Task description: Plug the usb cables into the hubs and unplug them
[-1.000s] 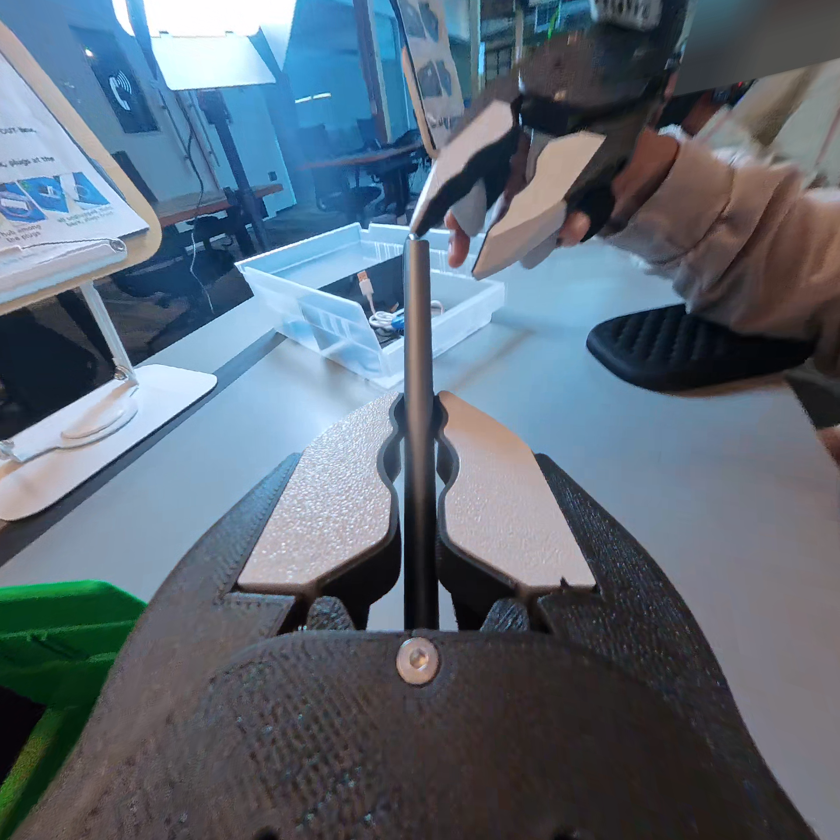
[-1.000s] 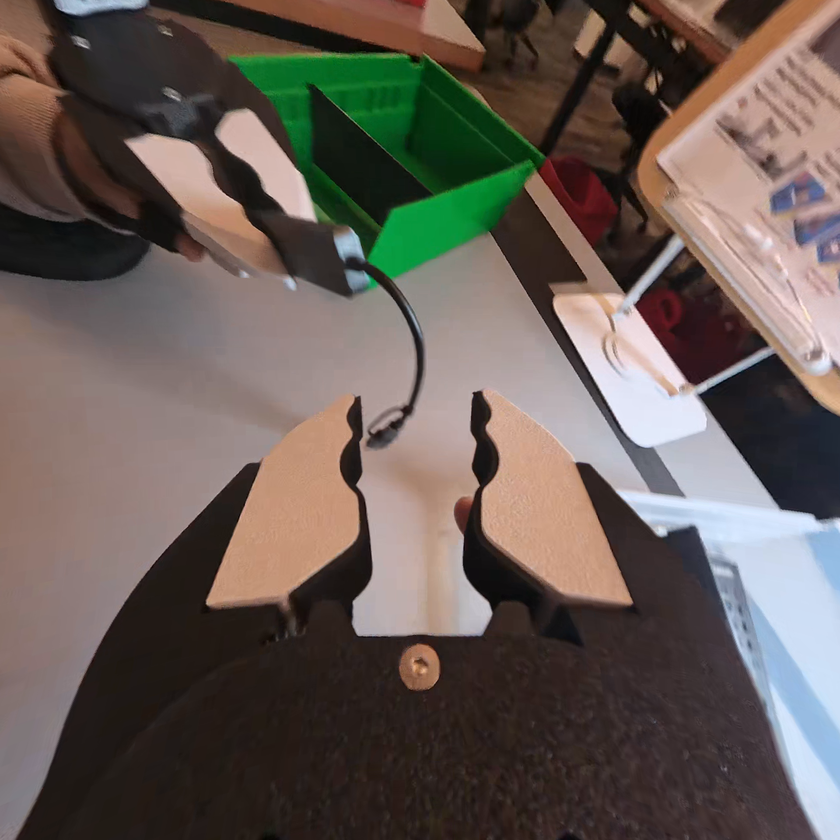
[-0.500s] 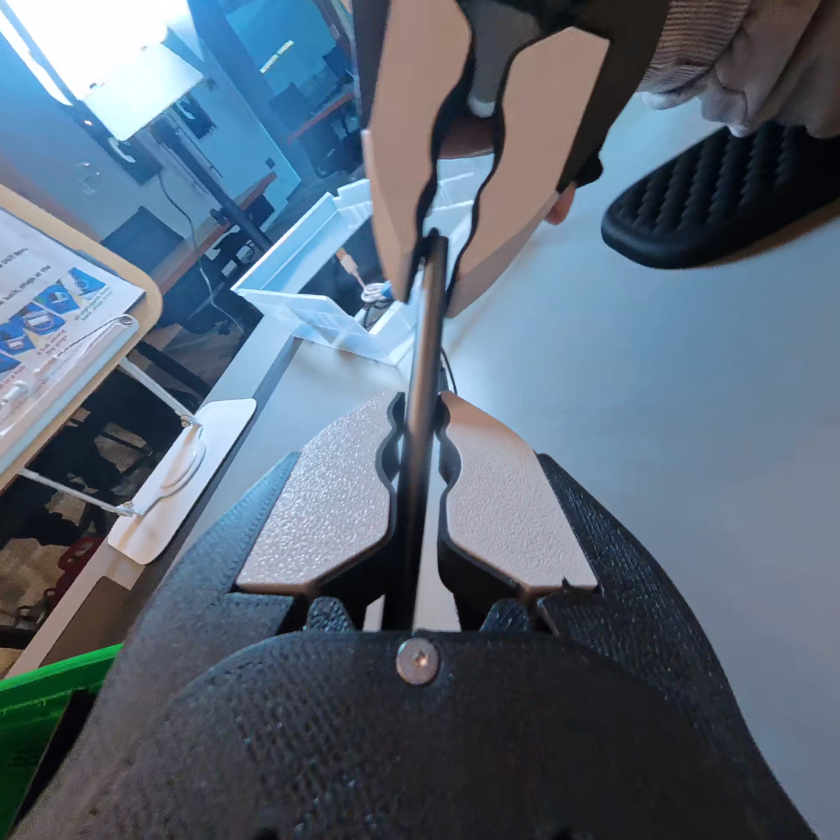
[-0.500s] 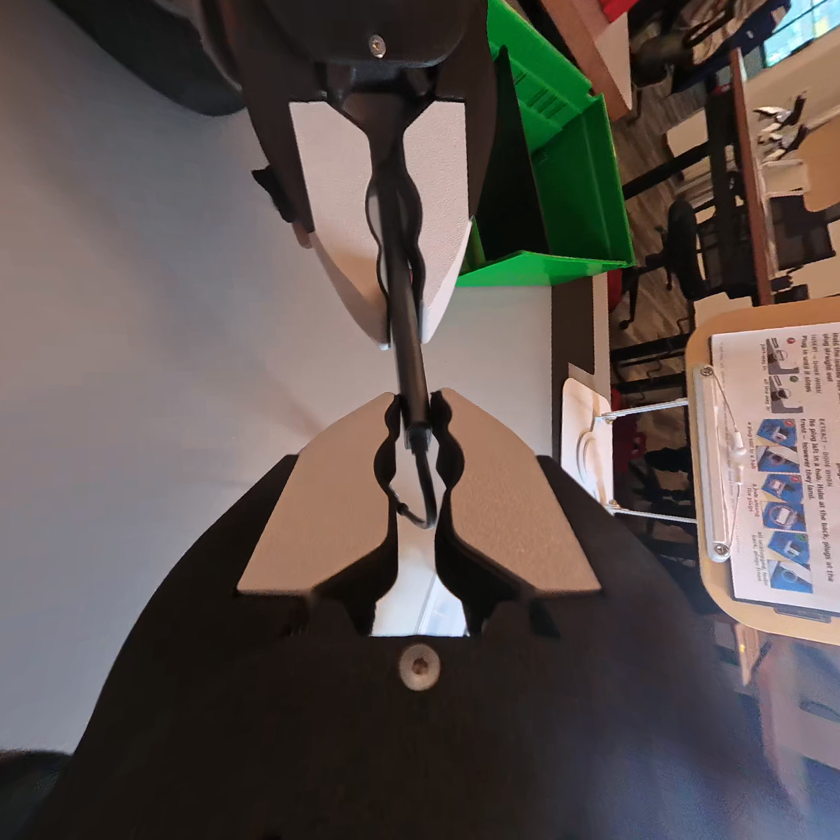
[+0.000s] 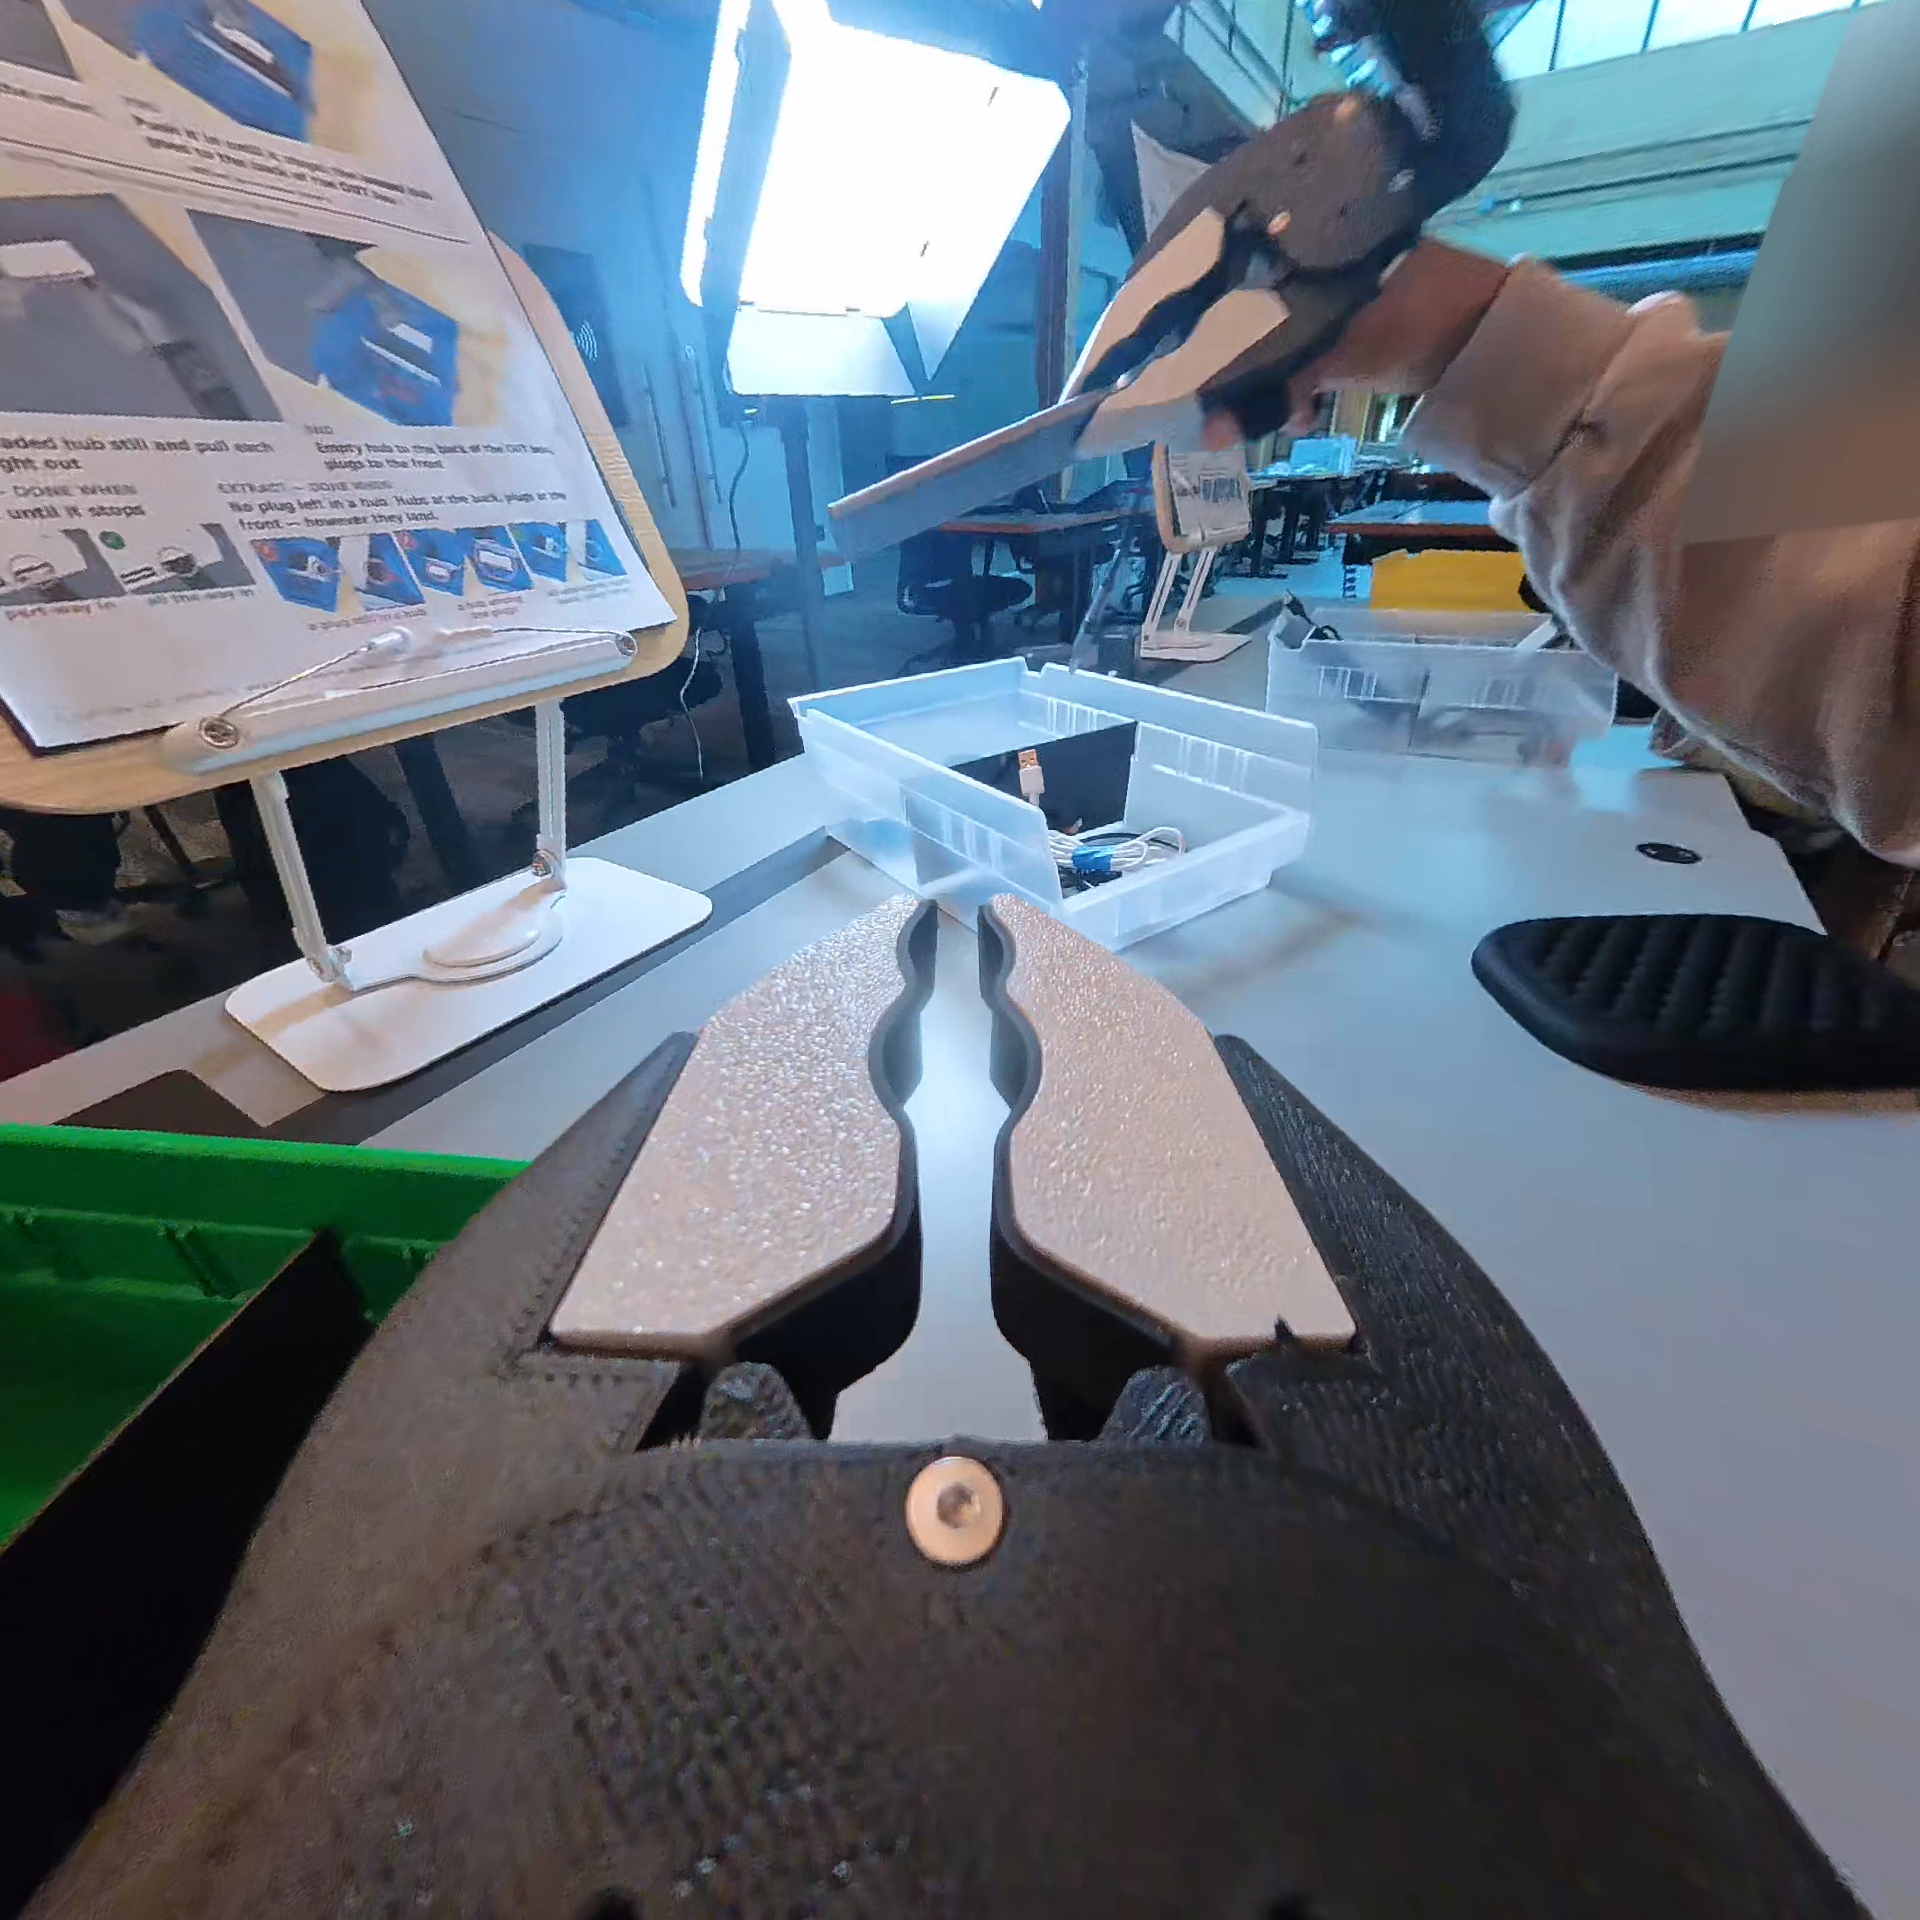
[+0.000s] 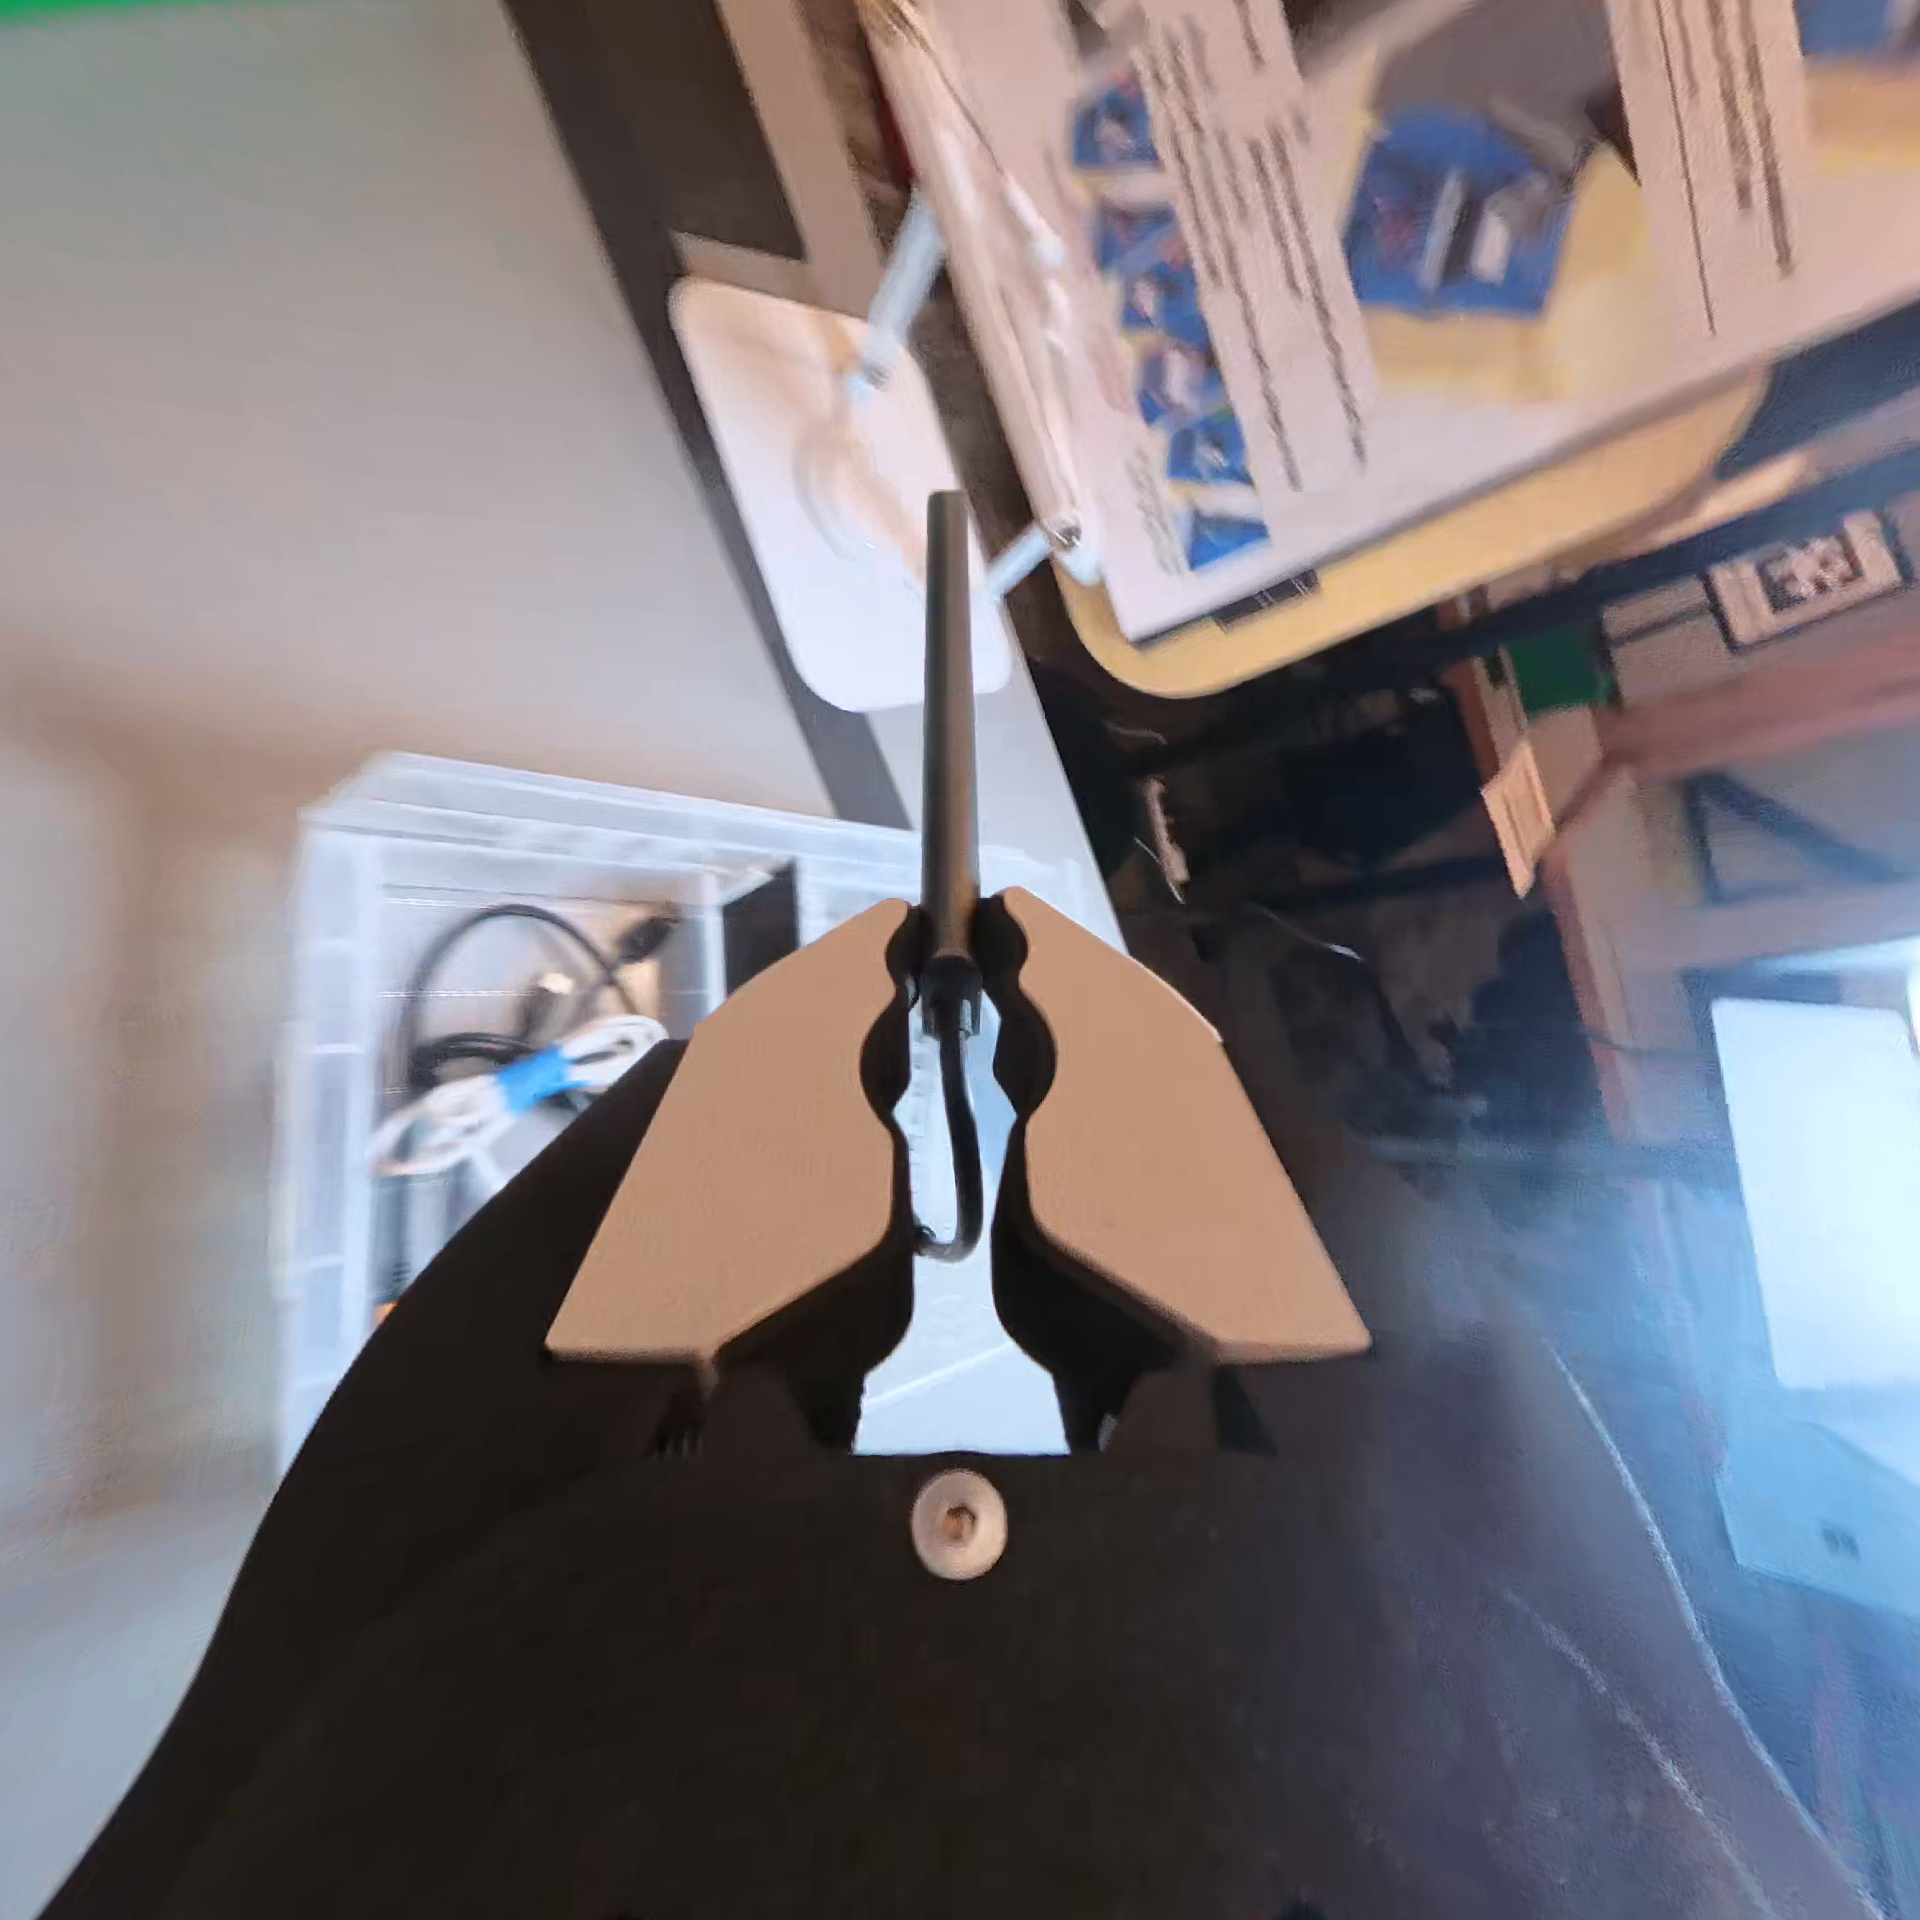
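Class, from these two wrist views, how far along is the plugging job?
Done: nothing plugged that shows. In hand: the right gripper is shut on the slim grey hub, held in the air, its short cable looping between the fingers. The left gripper is empty, slightly open. Left: the cables lie in the clear bin, so all plugging and unplugging.

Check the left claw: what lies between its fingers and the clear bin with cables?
Only bare table lies between the left claw and the clear bin, in the left wrist view.
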`<action>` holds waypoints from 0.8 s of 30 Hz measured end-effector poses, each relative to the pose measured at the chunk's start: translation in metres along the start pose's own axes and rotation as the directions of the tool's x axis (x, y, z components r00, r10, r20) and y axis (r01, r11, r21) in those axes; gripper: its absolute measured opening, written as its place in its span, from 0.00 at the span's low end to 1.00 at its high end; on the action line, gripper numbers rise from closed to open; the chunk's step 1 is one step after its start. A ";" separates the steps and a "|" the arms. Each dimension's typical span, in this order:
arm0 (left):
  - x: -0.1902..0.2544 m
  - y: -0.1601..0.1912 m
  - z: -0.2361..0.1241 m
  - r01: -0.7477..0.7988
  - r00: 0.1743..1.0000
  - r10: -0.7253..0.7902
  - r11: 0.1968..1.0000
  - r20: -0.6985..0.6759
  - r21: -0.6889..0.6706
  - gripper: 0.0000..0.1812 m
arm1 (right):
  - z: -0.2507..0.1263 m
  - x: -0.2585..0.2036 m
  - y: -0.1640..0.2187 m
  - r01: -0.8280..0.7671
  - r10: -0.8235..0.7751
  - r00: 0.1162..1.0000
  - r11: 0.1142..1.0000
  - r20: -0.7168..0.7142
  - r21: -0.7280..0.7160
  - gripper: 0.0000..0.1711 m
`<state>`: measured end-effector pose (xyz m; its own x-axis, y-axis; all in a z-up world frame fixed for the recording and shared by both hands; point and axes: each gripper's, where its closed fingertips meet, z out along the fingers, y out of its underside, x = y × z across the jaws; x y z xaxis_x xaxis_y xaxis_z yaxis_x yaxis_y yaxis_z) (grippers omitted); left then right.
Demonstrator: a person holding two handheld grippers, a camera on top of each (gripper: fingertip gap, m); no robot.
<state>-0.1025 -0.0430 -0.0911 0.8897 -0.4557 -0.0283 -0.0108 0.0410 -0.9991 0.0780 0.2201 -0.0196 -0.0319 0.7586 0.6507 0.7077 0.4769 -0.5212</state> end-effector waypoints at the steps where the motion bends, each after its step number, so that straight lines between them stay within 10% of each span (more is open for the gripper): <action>1: -0.001 0.001 0.000 0.003 1.000 -0.003 1.000 0.000 0.001 0.04 | 0.010 0.012 0.013 -0.016 0.016 0.999 1.000 -0.035 -0.015 0.06; 12: 0.003 0.020 0.009 0.031 0.999 -0.032 0.998 -0.023 -0.056 0.01 | 0.106 -0.018 0.147 -0.186 0.179 0.982 0.963 -0.055 -0.194 0.08; 24: 0.001 0.027 0.011 0.007 1.000 -0.008 0.993 -0.008 -0.116 0.03 | 0.024 -0.001 0.064 -0.453 0.453 0.890 0.869 0.048 0.202 0.25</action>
<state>-0.0971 -0.0324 -0.1179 0.8862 -0.4628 -0.0203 -0.0574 -0.0661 -0.9962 0.1063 0.2606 -0.0671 0.2583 0.9126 0.3170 0.4868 0.1605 -0.8586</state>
